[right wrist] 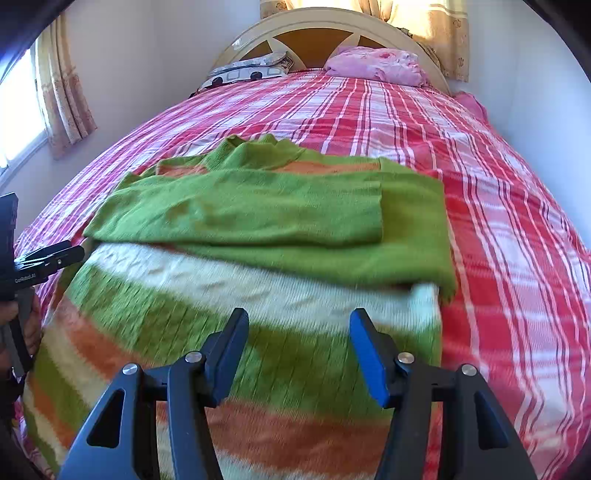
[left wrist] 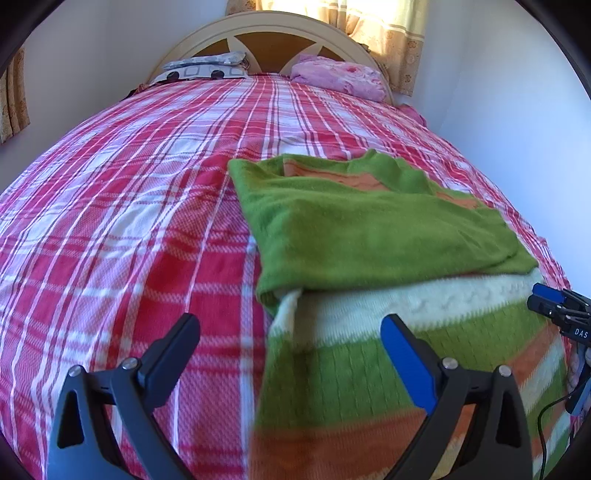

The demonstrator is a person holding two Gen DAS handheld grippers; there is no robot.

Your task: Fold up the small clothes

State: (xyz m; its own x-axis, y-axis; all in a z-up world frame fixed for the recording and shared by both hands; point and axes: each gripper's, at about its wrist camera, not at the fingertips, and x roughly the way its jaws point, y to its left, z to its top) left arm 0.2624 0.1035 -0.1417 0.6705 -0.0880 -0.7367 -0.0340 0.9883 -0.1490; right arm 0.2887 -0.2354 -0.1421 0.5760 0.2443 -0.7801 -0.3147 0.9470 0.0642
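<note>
A small knit sweater (left wrist: pixel 369 236) (right wrist: pixel 258 214) in green, orange and cream stripes lies flat on the bed, its green sleeves folded across the chest. My left gripper (left wrist: pixel 290 325) is open and empty above the sweater's lower left edge. My right gripper (right wrist: pixel 299 321) is open and empty above the striped lower body. The right gripper also shows at the right edge of the left wrist view (left wrist: pixel 557 306). The left gripper shows at the left edge of the right wrist view (right wrist: pixel 48 262).
The red and white plaid bedspread (left wrist: pixel 129 206) (right wrist: pixel 498 221) covers the bed. A grey patterned pillow (left wrist: pixel 207 68) and a pink bundle (left wrist: pixel 340 75) lie by the headboard (left wrist: pixel 269 26). White walls stand at both sides, with curtains behind.
</note>
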